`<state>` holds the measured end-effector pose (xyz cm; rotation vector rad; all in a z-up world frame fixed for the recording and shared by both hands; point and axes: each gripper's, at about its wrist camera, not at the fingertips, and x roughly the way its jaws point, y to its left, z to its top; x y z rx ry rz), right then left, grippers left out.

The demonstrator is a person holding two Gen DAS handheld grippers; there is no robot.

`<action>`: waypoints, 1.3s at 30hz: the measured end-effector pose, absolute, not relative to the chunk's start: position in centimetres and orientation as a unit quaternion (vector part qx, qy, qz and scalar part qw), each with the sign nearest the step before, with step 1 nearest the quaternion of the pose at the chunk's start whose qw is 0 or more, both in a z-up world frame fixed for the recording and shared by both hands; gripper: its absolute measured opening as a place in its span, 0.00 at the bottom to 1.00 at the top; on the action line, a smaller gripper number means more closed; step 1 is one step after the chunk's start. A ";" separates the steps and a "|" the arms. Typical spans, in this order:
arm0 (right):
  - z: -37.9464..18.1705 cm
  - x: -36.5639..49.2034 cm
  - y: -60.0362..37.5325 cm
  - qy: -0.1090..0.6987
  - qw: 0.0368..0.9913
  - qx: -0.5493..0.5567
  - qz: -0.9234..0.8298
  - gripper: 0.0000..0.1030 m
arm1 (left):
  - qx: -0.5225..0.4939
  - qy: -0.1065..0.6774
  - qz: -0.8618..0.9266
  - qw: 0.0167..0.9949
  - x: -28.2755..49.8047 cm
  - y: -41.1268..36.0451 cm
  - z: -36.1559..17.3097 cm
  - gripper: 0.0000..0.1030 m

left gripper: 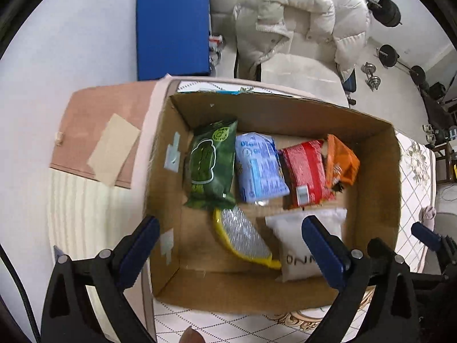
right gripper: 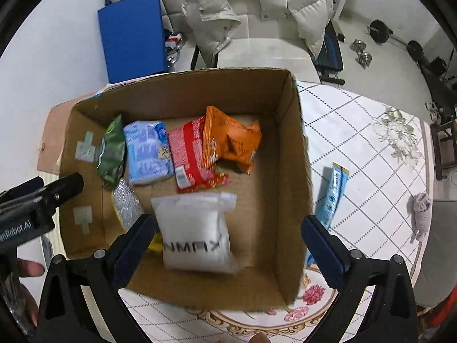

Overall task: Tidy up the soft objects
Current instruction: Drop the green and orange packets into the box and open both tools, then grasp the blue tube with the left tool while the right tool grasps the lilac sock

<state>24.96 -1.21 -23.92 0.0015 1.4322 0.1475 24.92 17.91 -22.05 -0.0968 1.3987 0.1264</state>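
Note:
An open cardboard box (left gripper: 377,171) (right gripper: 291,148) stands on the table. In it lie a green packet (left gripper: 211,163) (right gripper: 111,151), a light blue packet (left gripper: 260,168) (right gripper: 147,151), a red packet (left gripper: 305,171) (right gripper: 188,157), an orange packet (left gripper: 340,160) (right gripper: 231,140), a silver and yellow pouch (left gripper: 242,234) (right gripper: 128,203) and a white pouch (left gripper: 294,243) (right gripper: 197,228). My left gripper (left gripper: 228,245) is open and empty above the box's near left part. My right gripper (right gripper: 228,245) is open and empty above the white pouch. The left gripper's finger (right gripper: 60,188) shows at the left of the right wrist view.
A light blue stick packet (right gripper: 332,191) lies on the patterned tablecloth (right gripper: 365,143) right of the box. A grey cloth (right gripper: 421,214) lies at the table's right edge. A chair with a white puffer jacket (left gripper: 302,20), a blue pad (left gripper: 174,28) and dumbbells (left gripper: 371,75) are behind.

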 end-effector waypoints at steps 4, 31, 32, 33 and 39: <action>-21.9 22.1 -1.9 0.640 0.764 -0.001 0.077 1.00 | -0.034 0.615 0.066 0.785 21.9 16.9 -19.3 0.99; -15.0 14.6 -13.8 0.595 0.792 0.104 0.091 1.00 | 0.061 0.553 0.004 0.831 19.9 2.3 -10.9 1.00; -15.0 14.9 -15.7 0.595 0.793 0.108 0.078 1.00 | 0.078 0.558 -0.008 0.826 20.9 0.4 -11.3 1.00; -15.1 15.1 -18.0 0.594 0.794 0.113 0.061 1.00 | 0.103 0.568 -0.033 0.816 22.6 -2.5 -12.2 1.00; -17.8 17.6 -32.5 0.610 0.780 0.129 -0.046 1.00 | 0.237 0.661 -0.145 0.697 30.4 -16.6 -22.2 1.00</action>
